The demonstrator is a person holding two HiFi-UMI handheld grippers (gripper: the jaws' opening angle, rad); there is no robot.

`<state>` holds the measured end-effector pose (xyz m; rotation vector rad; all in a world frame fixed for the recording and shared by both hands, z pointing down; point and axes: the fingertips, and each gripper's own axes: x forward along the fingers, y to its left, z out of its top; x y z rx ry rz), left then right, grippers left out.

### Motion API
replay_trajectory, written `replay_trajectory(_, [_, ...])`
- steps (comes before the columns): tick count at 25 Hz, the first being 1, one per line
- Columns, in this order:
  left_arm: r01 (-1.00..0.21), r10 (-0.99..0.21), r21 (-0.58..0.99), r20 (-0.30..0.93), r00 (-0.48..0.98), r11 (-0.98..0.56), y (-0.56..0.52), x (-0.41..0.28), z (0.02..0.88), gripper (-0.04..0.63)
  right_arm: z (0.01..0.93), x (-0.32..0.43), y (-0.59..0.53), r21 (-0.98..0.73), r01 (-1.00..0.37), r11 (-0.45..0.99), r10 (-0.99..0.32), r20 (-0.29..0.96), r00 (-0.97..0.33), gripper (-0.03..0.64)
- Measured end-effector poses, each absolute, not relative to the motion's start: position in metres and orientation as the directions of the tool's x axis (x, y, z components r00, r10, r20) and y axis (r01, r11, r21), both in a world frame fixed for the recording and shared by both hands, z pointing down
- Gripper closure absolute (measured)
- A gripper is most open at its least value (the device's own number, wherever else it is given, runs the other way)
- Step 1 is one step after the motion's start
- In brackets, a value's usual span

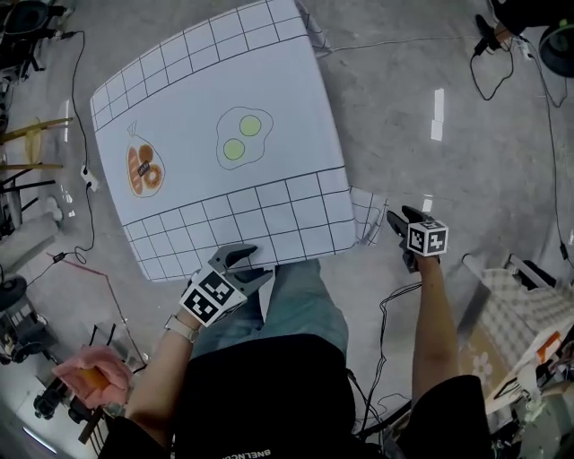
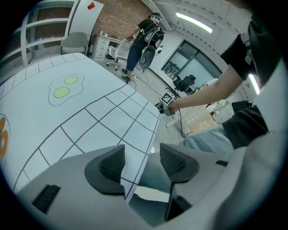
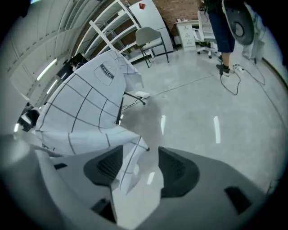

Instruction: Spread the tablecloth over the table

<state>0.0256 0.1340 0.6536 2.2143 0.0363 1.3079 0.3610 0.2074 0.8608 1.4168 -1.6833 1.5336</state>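
Jaws gape on left gripper and right gripper, tablecloth edge loose inside each, table hidden.

Grey polished concrete floor, black cables at 9 o'clock. Brick wall at 12, ceiling strip lights at 1. Grey chair, white shelving at 11–12.

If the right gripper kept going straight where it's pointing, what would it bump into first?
Most likely the droopy corner of the tablecloth, which hangs right between the open jaws of the right gripper. Beyond it only the bare grey floor shows, though how far away is hard to tell.
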Motion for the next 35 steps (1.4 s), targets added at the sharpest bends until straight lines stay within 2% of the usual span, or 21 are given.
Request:
replay_trajectory(2, [-0.244, 0.307, 0.483, 0.797, 0.521, -0.841, 0.136, 0.027, 0.653, 0.351, 0.863, 0.342, 0.235, -0.521, -0.842, -0.14, -0.323, 0.828, -0.459, 0.341])
replay_trajectory(5, [-0.226, 0.325, 0.487, 0.798, 0.507, -0.844, 0.14, 0.027, 0.655, 0.351, 0.881, 0.302, 0.272, -0.58, -0.808, -0.099, -0.21, 0.806, -0.553, 0.341])
replay_trajectory(8, [-0.209, 0.34, 0.485, 0.805, 0.486, -0.849, 0.143, 0.026, 0.662, 0.351, 0.914, 0.27, 0.292, -0.567, -0.821, -0.064, -0.129, 0.821, -0.557, 0.344])
replay_trajectory(9, [-0.204, 0.344, 0.484, 0.808, 0.479, -0.851, 0.143, 0.026, 0.664, 0.351, 0.925, 0.265, 0.296, -0.545, -0.836, -0.064, -0.113, 0.836, -0.536, 0.354])
replay_trajectory(11, [-0.193, 0.35, 0.481, 0.81, 0.471, -0.855, 0.143, 0.026, 0.666, 0.351, 0.946, 0.271, 0.299, -0.47, -0.878, -0.089, -0.114, 0.88, -0.46, 0.519])
replay_trajectory(13, [-0.174, 0.352, 0.477, 0.808, 0.473, -0.861, 0.142, 0.031, 0.667, 0.351, 0.963, 0.282, 0.301, -0.43, -0.887, -0.165, -0.138, 0.901, -0.411, 0.595])
replay_trajectory(18, [-0.084, 0.371, 0.468, 0.786, 0.495, -0.88, 0.152, 0.055, 0.667, 0.351, 0.999, 0.296, 0.303, -0.445, -0.823, -0.354, -0.169, 0.895, -0.412, 0.601])
replay_trajectory(21, [-0.035, 0.397, 0.474, 0.773, 0.495, -0.88, 0.162, 0.071, 0.67, 0.351, 1.013, 0.295, 0.284, -0.473, -0.781, -0.408, -0.224, 0.881, -0.416, 0.6])
replay_trajectory(23, [-0.01, 0.413, 0.478, 0.768, 0.489, -0.878, 0.169, 0.078, 0.672, 0.351, 1.024, 0.288, 0.273, -0.483, -0.752, -0.449, -0.22, 0.875, -0.431, 0.569])
replay_trajectory(24, [0.0, 0.42, 0.48, 0.767, 0.485, -0.877, 0.172, 0.081, 0.673, 0.351, 1.029, 0.285, 0.27, -0.48, -0.735, -0.478, -0.212, 0.876, -0.434, 0.518])
replay_trajectory(26, [0.013, 0.427, 0.482, 0.765, 0.483, -0.876, 0.178, 0.085, 0.672, 0.351, 1.032, 0.288, 0.267, -0.469, -0.705, -0.532, -0.225, 0.881, -0.417, 0.353])
replay_trajectory(31, [0.023, 0.426, 0.477, 0.76, 0.491, -0.878, 0.187, 0.088, 0.662, 0.351, 0.998, 0.339, 0.275, -0.451, -0.607, -0.654, -0.365, 0.891, -0.27, 0.342])
replay_trajectory(35, [0.011, 0.416, 0.474, 0.761, 0.499, -0.881, 0.193, 0.087, 0.652, 0.351, 0.931, 0.369, 0.243, -0.64, -0.425, -0.64, -0.614, 0.759, -0.218, 0.344])
